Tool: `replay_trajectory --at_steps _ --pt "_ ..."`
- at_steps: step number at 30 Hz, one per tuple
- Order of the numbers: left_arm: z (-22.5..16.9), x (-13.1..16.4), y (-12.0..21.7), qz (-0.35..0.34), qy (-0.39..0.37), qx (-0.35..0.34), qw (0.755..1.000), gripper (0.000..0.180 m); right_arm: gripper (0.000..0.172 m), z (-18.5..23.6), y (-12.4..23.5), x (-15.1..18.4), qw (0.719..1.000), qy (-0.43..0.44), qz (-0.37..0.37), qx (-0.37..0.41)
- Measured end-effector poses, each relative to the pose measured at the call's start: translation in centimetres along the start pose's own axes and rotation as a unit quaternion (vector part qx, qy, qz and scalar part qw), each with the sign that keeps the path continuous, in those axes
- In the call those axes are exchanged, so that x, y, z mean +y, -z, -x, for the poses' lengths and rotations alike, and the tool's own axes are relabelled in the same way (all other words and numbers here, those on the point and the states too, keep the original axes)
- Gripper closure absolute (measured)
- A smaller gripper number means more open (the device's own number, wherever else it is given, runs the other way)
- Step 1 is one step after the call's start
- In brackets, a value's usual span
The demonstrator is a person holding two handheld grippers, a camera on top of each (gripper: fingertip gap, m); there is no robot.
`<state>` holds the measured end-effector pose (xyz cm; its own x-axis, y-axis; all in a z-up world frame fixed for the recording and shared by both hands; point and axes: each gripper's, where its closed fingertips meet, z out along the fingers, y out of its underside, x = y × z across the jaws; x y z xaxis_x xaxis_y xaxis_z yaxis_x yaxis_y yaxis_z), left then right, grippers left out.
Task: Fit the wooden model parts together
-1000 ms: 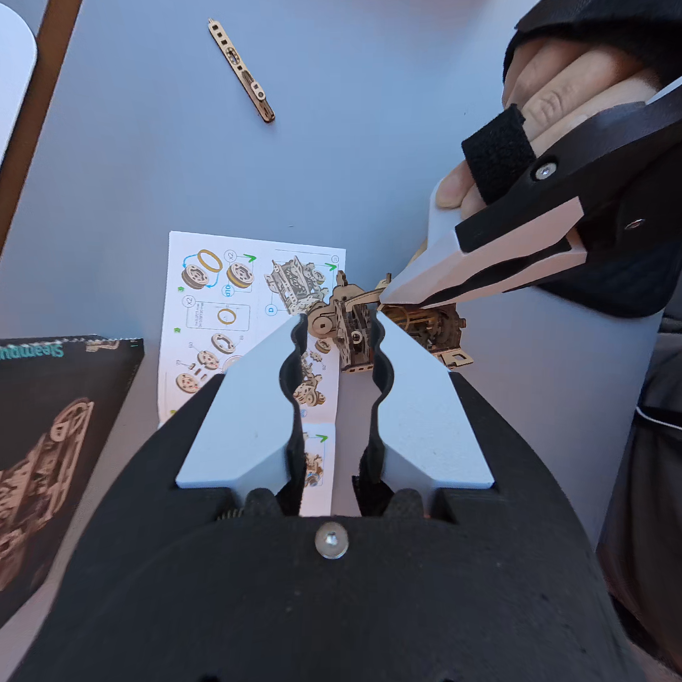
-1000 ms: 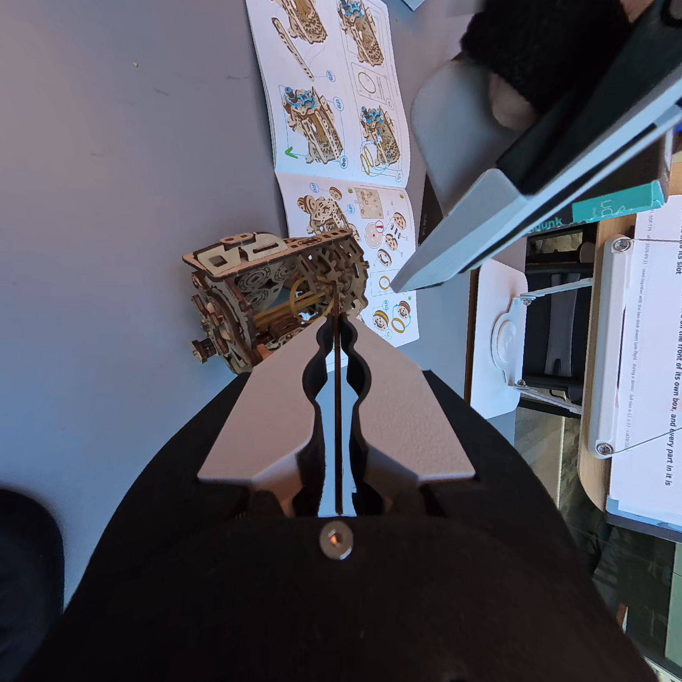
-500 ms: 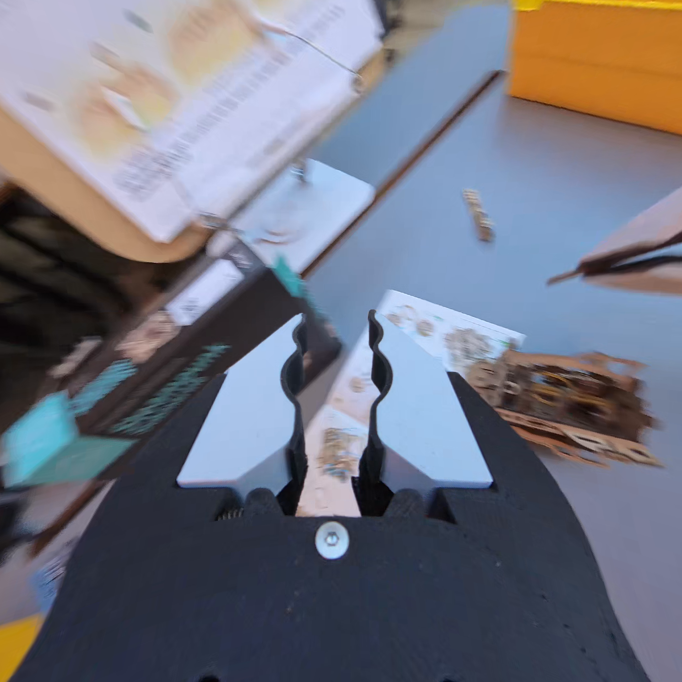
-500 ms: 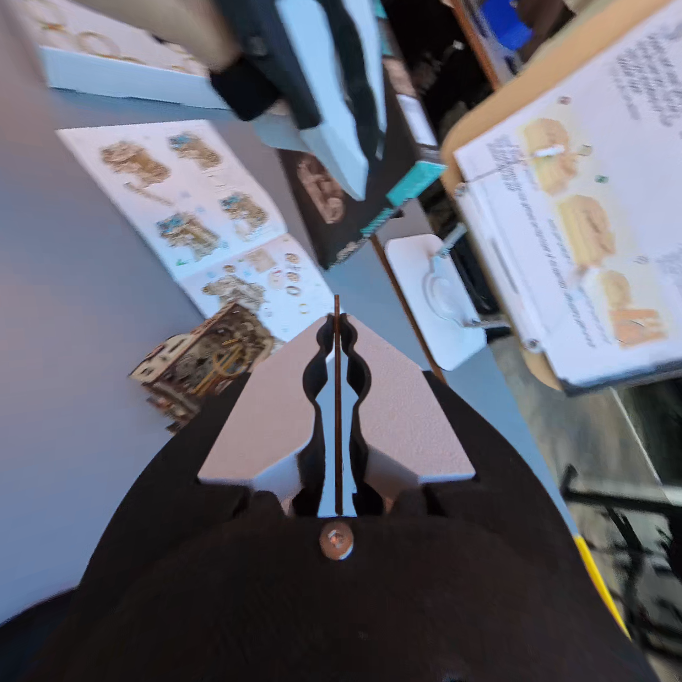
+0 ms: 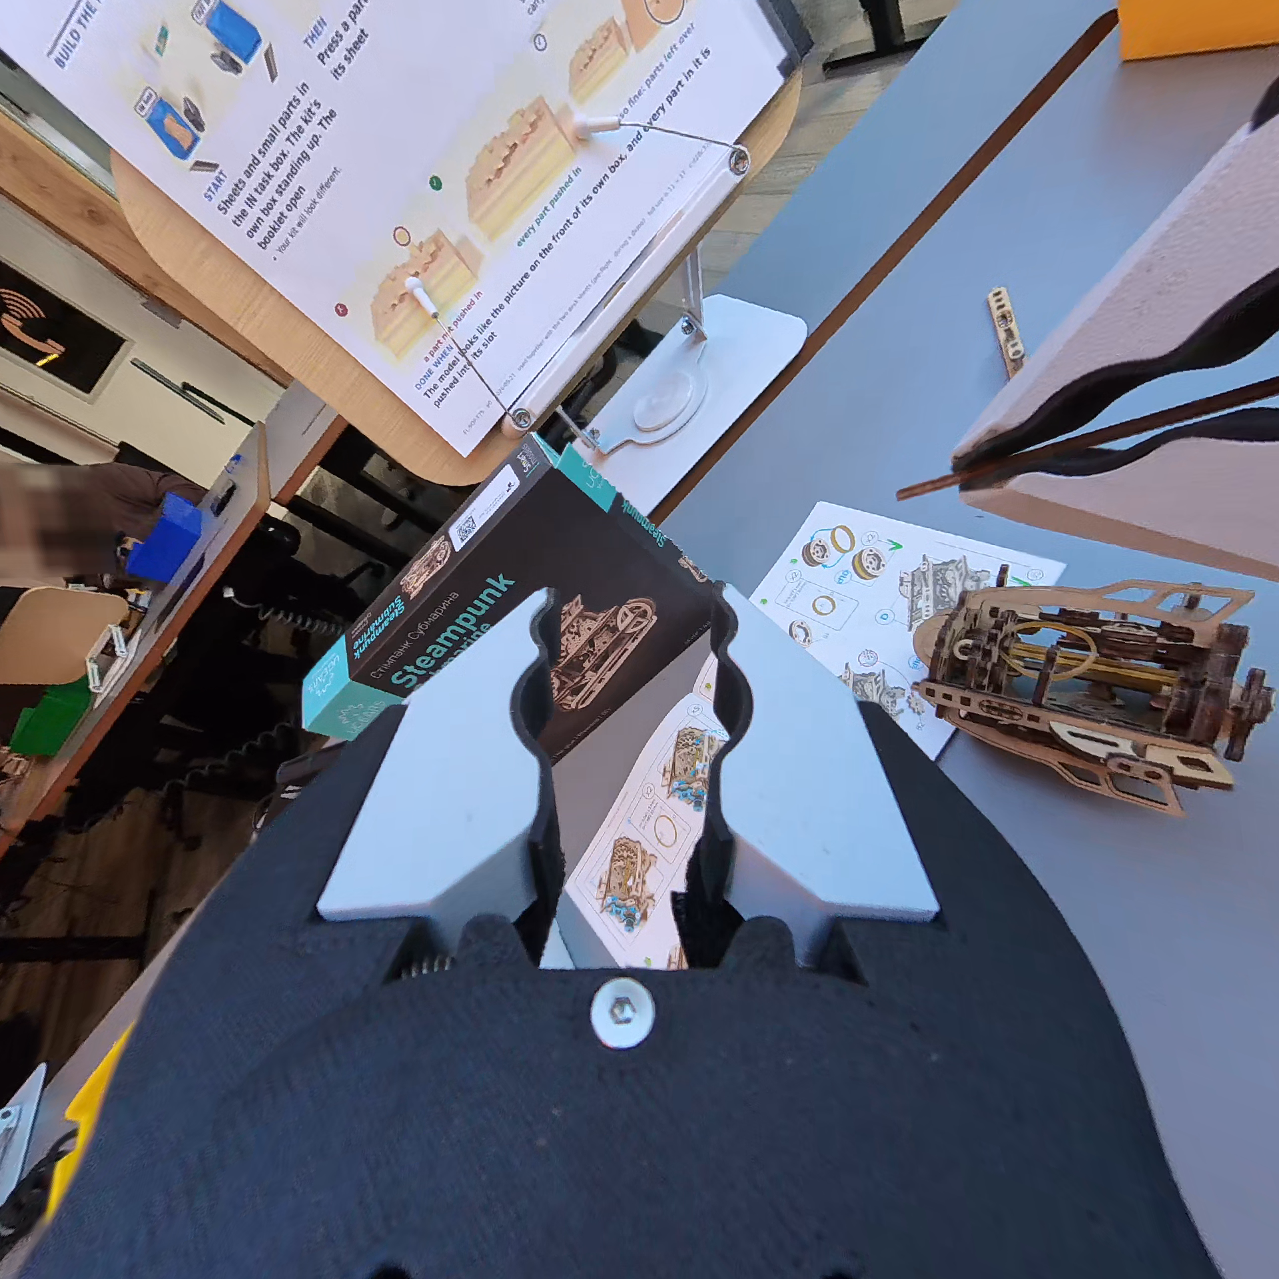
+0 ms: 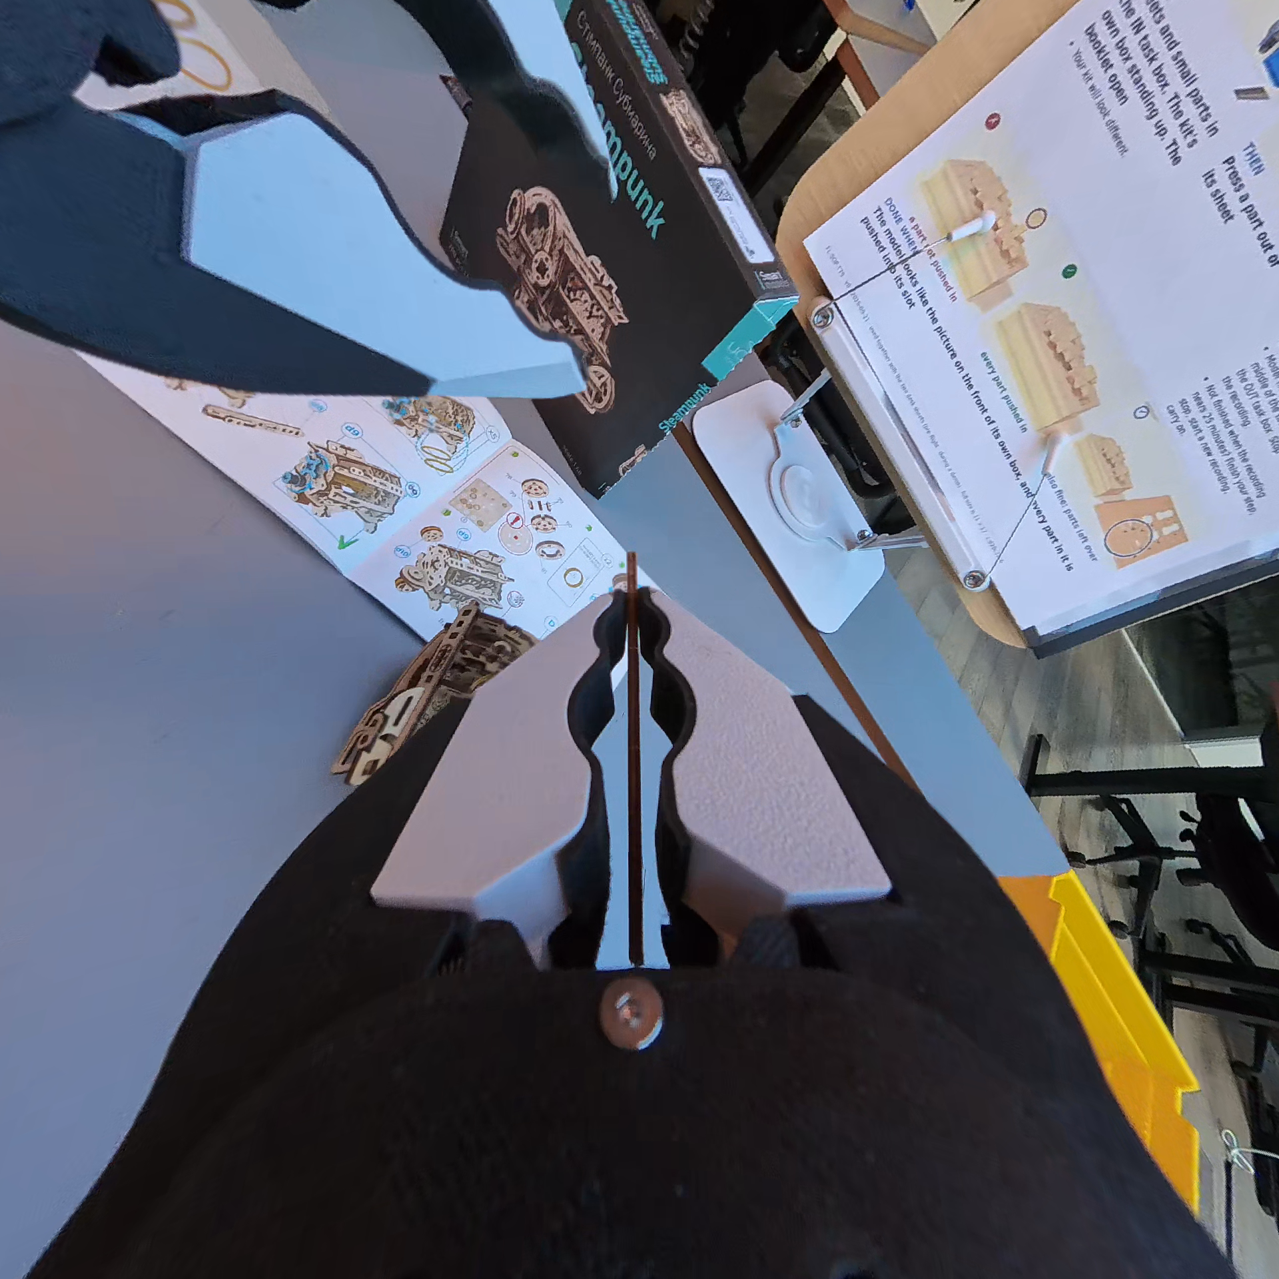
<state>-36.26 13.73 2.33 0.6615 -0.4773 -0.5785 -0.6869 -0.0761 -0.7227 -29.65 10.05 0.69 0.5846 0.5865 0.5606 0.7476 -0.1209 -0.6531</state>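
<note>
A grey table [image 5: 1038, 228] carries everything. At its far edge a white stand [image 5: 692, 360] props up a large printed instruction sheet on a wooden board [image 5: 387, 138]. Beside the stand's foot stands the dark kit box [image 5: 554, 554] with teal ends, upright and tilted in the left wrist view; what is inside it cannot be seen. An orange bin [image 5: 1204, 28] shows at the far right corner in the left wrist view, and a yellow bin [image 6: 1107, 1003] sits past the table's right edge in the right wrist view; the contents of both are out of sight.

An open instruction booklet [image 5: 900, 574] lies flat near the box. The partly built wooden model [image 5: 1080, 678] rests on the table, overlapping the booklet's right edge. A small wooden strip [image 5: 1007, 332] lies alone farther off.

The left gripper [image 5: 633, 609] hangs above the booklet with its jaws spread and nothing between them. The right gripper [image 6: 631, 595] is clamped on a thin flat wooden part [image 6: 632, 761], seen edge-on, its tip poking past the fingertips, above and apart from the model.
</note>
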Motion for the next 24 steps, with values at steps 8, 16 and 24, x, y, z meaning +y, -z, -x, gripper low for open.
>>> replay_trajectory --at_steps 8,16,24 --pt "-1.7 -0.6 0.7 -0.006 -0.011 0.013 1.000 0.138 0.171 0.6 0.5 0.8 1.000 -0.001 0.001 0.000" --pt "-2.1 -0.6 1.0 -0.004 -0.040 0.007 0.999 0.139 0.171 -1.2 0.5 0.5 1.000 -0.021 0.001 0.007" --pt "-2.5 -0.1 0.2 0.015 -0.004 0.040 0.999 0.125 0.171 -0.1 0.0 1.8 1.000 -0.008 0.015 0.013"
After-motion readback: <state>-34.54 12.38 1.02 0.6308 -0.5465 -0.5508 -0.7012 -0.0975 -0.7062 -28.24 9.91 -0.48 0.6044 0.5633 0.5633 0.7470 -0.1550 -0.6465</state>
